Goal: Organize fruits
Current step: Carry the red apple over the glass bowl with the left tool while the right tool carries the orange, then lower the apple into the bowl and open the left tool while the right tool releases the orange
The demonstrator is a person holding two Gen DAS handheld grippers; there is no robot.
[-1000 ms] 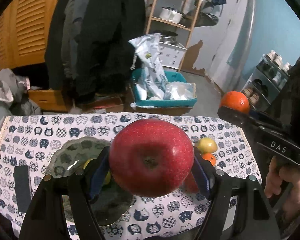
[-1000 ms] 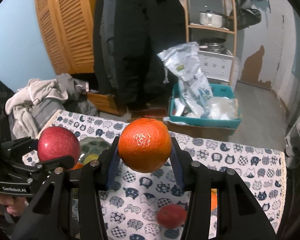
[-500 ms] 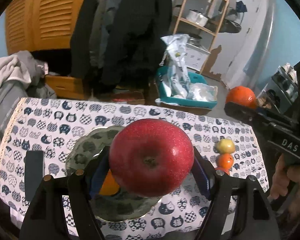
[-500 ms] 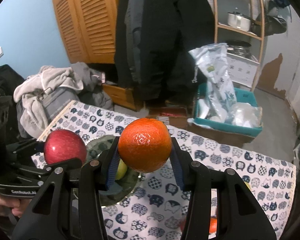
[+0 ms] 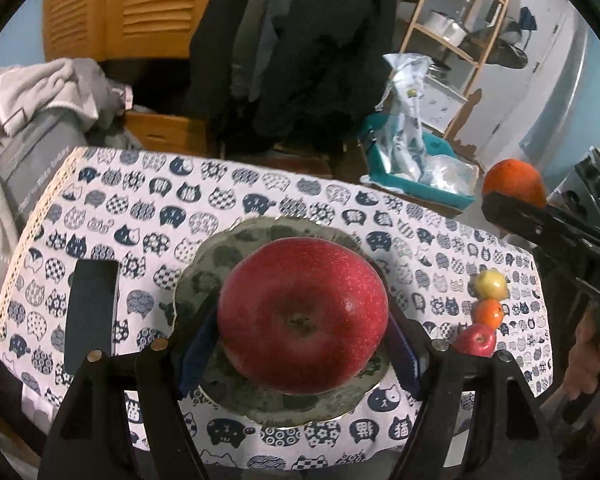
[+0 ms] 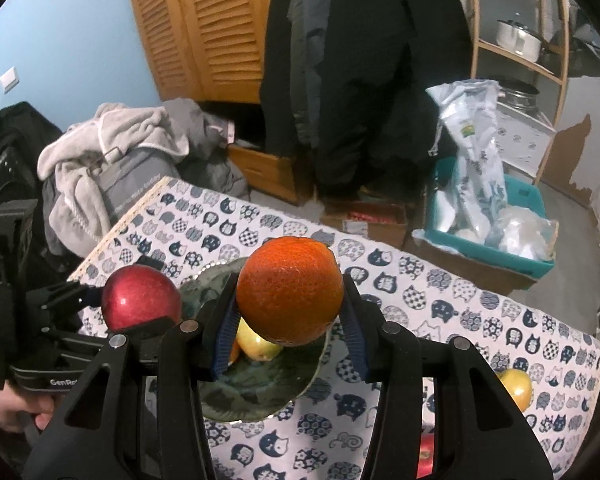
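My left gripper [image 5: 302,350] is shut on a big red apple [image 5: 303,316], which hangs right over a dark green plate [image 5: 203,276] on the cat-print tablecloth. In the right wrist view my right gripper [image 6: 289,330] is shut on an orange [image 6: 289,290], held above the same plate [image 6: 259,384]. A yellow-green fruit [image 6: 255,344] and a small orange one lie on that plate under the orange. The apple [image 6: 139,304] in the left gripper shows at the left of the right wrist view. The held orange [image 5: 514,184] shows at the right edge of the left wrist view.
A yellow fruit [image 5: 490,284], a small orange fruit [image 5: 487,313] and a small red apple [image 5: 476,340] line the table's right side. A dark flat rectangle [image 5: 91,316] lies left of the plate. Behind the table are a teal bin [image 5: 416,176], hanging coats, a laundry pile [image 6: 107,156] and a wooden shelf.
Both grippers have moved left across the table and lower, still holding their fruit. The plate now sits directly under the apple and below the orange.
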